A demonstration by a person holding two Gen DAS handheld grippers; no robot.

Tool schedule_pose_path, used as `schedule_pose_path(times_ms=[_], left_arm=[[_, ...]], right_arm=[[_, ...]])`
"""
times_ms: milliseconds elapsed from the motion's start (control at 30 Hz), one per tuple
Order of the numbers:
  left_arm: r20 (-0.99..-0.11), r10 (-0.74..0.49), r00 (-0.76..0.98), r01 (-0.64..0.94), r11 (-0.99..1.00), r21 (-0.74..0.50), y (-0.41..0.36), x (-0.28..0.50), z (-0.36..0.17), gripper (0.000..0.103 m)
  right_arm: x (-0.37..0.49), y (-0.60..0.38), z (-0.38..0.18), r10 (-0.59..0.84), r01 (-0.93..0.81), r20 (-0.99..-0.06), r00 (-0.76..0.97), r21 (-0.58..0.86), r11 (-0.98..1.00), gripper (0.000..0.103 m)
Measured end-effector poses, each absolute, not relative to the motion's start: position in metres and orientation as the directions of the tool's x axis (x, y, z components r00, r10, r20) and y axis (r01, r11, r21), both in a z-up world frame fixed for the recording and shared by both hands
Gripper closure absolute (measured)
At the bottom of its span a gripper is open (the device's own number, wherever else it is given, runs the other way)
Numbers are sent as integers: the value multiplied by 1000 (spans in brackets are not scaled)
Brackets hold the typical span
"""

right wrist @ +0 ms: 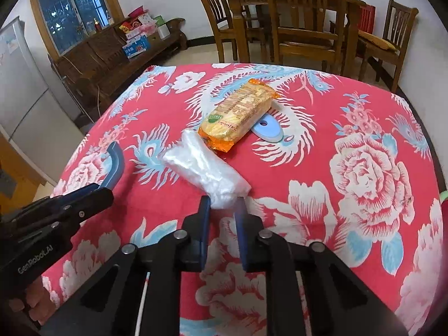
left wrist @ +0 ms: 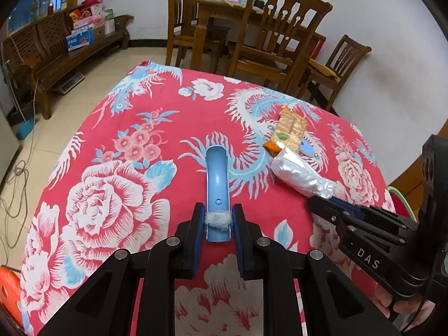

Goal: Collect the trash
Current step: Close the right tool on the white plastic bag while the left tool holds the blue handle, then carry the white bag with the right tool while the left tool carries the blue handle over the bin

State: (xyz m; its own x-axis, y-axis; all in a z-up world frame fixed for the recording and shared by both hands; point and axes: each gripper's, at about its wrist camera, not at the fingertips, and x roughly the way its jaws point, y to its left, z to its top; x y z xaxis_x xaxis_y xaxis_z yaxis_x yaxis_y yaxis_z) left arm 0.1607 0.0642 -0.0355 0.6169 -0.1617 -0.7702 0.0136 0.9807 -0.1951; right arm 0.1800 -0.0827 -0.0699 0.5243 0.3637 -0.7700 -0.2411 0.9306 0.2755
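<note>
- Red cloth printed with white roses and blue-and-white phoenixes covers the worktop (left wrist: 117,128); behind it stand wooden dining chairs (left wrist: 282,36) around a wooden table, and a carved wooden bench (left wrist: 56,47) by the wall carries a pile of coloured boxes (left wrist: 84,25).
- Left tool (left wrist: 217,218) is pressed together on the near end of one light-blue curved plastic handle (left wrist: 215,173), with a tuft of white fluff caught between the pads; the handle reaches forward over the cloth.
- Right tool (right wrist: 222,208) pinches the near end of one crumpled clear plastic bag (right wrist: 204,170), which looks silvery in the left wrist view. The bag lies on the cloth, its far end just beside the biscuit packet.
- One orange-and-yellow packet of biscuits (right wrist: 238,114) lies beyond the bag, with a green label and small print too fine to read.
- One small light-blue oval piece (right wrist: 267,130) with a hole lies partly under the packet's right edge.
- Writing: "DAS" shows in white on the side of the right tool in the left wrist view, and "GenRobot.AI" on the side of the left tool in the right wrist view.
- Fingers (right wrist: 25,306) of the person's left hand show beneath the left tool's body.
</note>
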Motion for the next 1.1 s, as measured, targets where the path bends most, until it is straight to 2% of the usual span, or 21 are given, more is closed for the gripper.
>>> schedule_pose_path(times_ms=[567,1100], left_arm=[[-710,-210,672,103,976,-192,30,133,8,84],[-697,-293,655,249,954,-167,-44,115,25,84]], right_arm=[[109,-144,-31,391,-180,-677,623,362,915,87],[51,-233,-21,304,-20,-643,703,409,912,87]])
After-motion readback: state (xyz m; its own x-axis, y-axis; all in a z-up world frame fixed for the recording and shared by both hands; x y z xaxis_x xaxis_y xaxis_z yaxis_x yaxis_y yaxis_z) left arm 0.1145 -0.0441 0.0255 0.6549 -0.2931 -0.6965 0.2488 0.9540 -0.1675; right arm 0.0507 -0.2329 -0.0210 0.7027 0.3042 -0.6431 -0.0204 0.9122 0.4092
